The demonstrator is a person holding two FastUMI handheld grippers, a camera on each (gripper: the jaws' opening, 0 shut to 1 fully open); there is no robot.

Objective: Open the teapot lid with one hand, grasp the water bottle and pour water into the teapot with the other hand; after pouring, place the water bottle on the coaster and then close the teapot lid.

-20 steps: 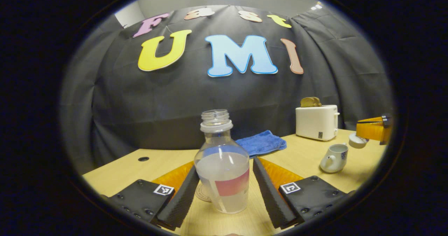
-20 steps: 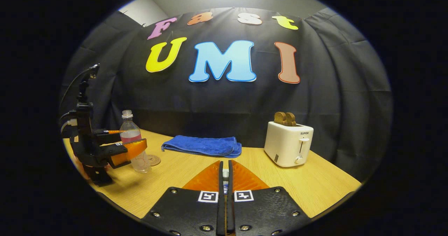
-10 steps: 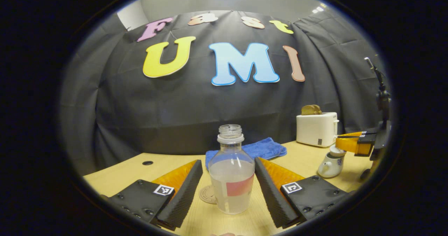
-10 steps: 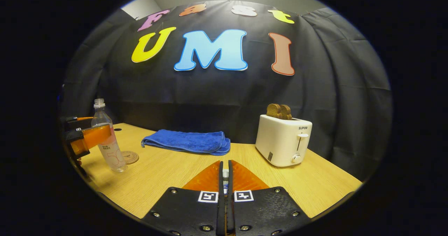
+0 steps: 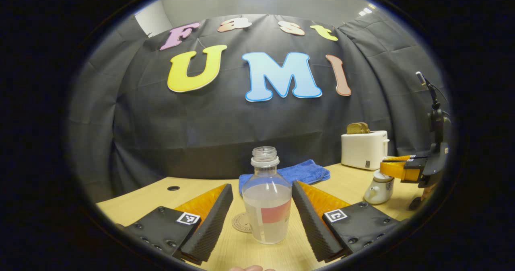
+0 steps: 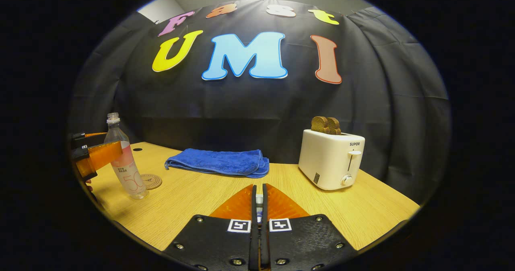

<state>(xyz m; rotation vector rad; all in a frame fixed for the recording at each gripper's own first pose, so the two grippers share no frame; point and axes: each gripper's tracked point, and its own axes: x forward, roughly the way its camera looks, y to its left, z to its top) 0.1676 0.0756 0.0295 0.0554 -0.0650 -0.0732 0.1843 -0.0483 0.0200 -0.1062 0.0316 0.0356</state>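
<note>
The wooden bench (image 6: 193, 202) carries it all; at the back of it a white toaster (image 6: 330, 158) stands with two brown slices poking out of its slots, and a blue towel (image 6: 219, 162) lies folded near the black cloth wall; in the left gripper view the same towel peeks out behind the bottle.

Now the water bottle (image 5: 267, 202); it stands upright on the bench, uncapped, partly filled, a pink band round its middle; it sits between the fingers of the left tongs (image 5: 262, 216), which are spread apart, a gap showing on each side of the bottle, so nothing is clamped; from the right gripper view the left tongs (image 6: 98, 154) reach in at the left edge around the bottle.

The teapot (image 5: 378, 188) sits well off to the right in the left gripper view, small and white, its lid (image 5: 383, 176) on top; the right tongs (image 5: 389, 169) come in just over that lid; in the right gripper view the right tongs (image 6: 259, 210) are drawn together with something small and pale pinched at the tips; whether that is the lid's knob, I cannot tell.

Last, the round coaster (image 5: 242, 222) lies flat just behind and beside the bottle's base; the bottle is not on it.
</note>
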